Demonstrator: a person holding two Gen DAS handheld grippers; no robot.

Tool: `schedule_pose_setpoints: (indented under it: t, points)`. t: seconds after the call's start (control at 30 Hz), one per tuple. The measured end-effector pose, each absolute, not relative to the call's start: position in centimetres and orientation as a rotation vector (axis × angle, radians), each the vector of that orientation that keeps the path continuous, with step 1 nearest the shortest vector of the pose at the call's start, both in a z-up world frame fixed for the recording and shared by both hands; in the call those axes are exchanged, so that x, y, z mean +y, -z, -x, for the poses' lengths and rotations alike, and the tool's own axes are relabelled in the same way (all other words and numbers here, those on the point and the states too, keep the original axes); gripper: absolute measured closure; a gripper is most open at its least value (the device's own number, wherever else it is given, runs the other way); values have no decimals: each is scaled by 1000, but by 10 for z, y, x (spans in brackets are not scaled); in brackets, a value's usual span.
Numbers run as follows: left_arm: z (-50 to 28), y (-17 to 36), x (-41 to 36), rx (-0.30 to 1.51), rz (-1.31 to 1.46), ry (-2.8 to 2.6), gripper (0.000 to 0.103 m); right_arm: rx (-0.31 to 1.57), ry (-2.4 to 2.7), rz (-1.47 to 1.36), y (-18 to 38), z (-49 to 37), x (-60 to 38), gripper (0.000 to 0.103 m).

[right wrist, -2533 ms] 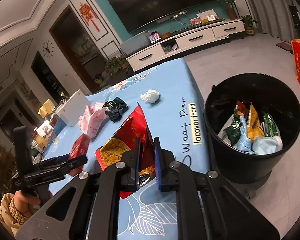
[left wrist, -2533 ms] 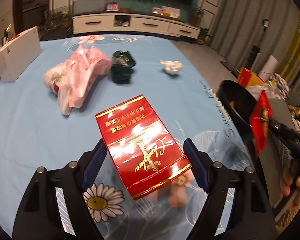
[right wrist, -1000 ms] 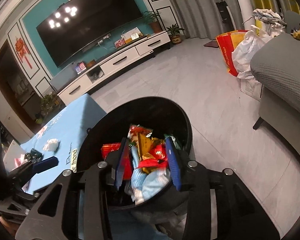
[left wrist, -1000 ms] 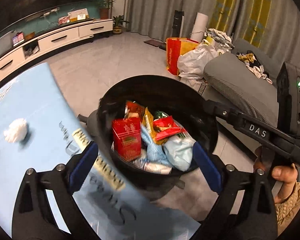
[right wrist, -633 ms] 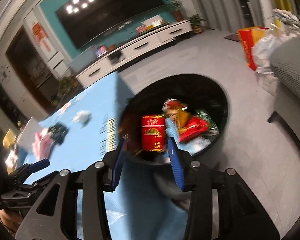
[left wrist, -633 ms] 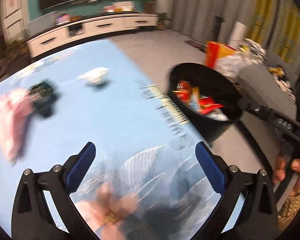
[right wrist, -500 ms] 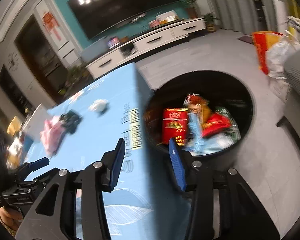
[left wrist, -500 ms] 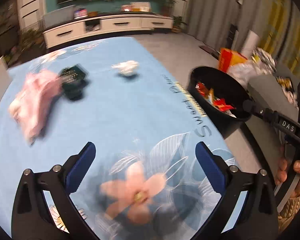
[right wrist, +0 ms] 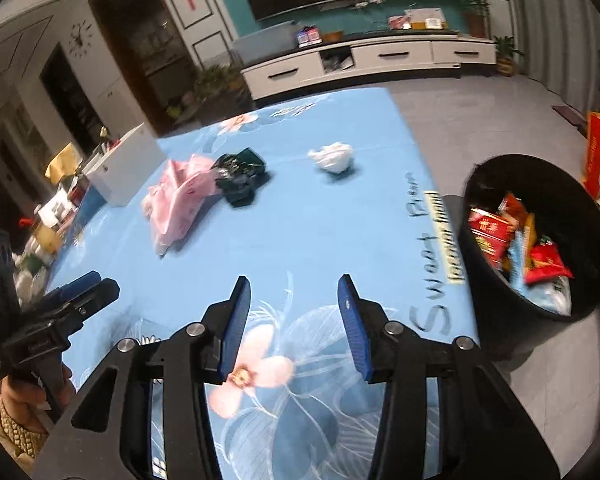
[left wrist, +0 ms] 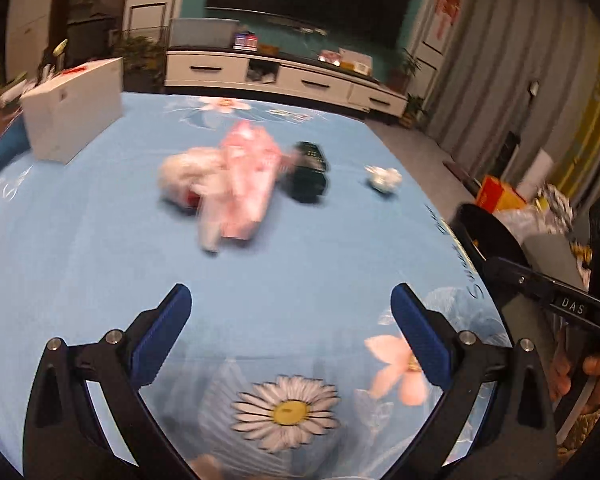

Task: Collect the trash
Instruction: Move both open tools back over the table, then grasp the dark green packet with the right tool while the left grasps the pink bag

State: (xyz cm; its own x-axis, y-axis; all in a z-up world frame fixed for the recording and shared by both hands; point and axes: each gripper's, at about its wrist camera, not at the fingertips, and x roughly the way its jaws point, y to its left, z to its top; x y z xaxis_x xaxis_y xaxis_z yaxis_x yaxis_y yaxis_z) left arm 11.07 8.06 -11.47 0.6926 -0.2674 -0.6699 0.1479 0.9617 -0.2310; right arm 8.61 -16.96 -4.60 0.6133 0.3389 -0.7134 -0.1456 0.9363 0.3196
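Left wrist view: my left gripper (left wrist: 286, 332) jaws wide apart, empty, aimed over blue floral tablecloth (left wrist: 100, 248) to choose next trash. Crumpled pink plastic bag (left wrist: 240, 184) straight ahead of fingers; dark green crushed packet (left wrist: 310, 172) and white paper wad (left wrist: 384, 178) beyond, rightward. My right gripper (right wrist: 294, 320) part-open, empty; black round bin (right wrist: 540, 240) right of fingers.

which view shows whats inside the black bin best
The right wrist view. It looks down into the black bin, so the red box and snack wrappers inside are visible. The left wrist view catches only part of the bin's rim at the right edge, partly behind the right claw; its contents are hidden.
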Motion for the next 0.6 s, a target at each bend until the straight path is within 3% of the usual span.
schedule_pose_setpoints:
  t: [0.23, 0.6]
  points:
    - [-136, 114, 114, 722, 224, 239, 4, 886, -369, -280, 48, -131, -138, 57]
    - [-238, 92, 107, 668, 143, 322, 4, 912, -403, -418, 65, -214, -115, 46]
